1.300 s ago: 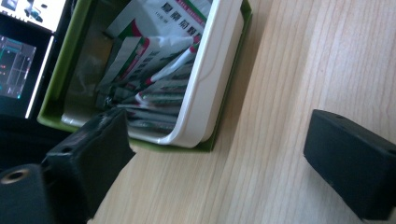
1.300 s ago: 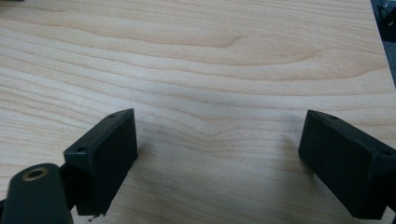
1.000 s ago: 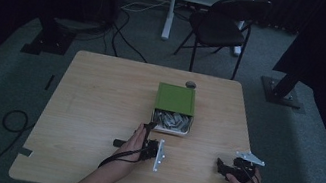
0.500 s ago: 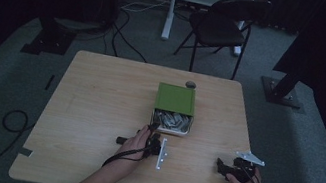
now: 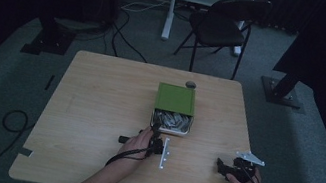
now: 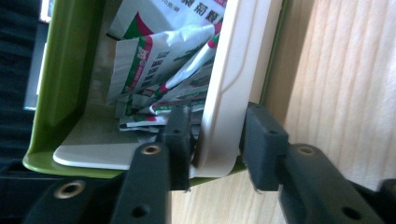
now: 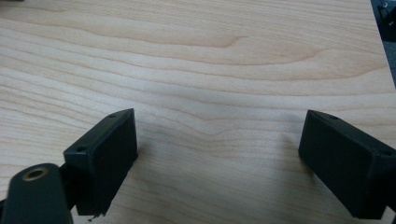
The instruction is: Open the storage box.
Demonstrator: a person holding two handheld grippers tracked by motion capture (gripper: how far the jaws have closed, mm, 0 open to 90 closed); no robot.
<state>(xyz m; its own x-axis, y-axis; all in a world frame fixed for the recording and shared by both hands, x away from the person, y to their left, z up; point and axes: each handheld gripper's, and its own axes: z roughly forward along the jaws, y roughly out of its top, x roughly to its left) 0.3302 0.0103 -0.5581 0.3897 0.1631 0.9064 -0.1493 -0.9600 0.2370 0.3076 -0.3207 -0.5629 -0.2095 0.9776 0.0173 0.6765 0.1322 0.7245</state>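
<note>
Presently we find the green box (image 5: 175, 100) lying near the middle of the counter (image 5: 96, 110), with its white inner tray (image 6: 233, 84) drawn partly out toward the person and loose printed sachets (image 6: 159, 70) heaped inside it.

Risks noted. We judge the grip to be narrow: it sits at one corner of the tray's front lip, so a pull from here could skew the tray in its green sleeve and jam it. Nothing holds the sleeve down, so the whole box might slide along the counter rather than let the tray travel further. A sharp tug could also bring the tray out entirely and spill the sachets, several of which stand loosely close behind the lip.

Left hand-held gripper (image 6: 212, 140): the jaws have just been closing and now stand nearly shut, one pad inside the tray and the other outside, with the thin white front lip between them. The inner pad presses against the wall; the outer pad appears to meet the lip as well, so we record it as holding the tray.

Right hand-held gripper (image 7: 219, 154): the jaws stand wide apart over bare wood, holding nothing. In the high view it rests near the front right of the counter, well apart from the box.

A small round object (image 5: 190, 84) lies just behind the box; we cannot identify it.
</note>
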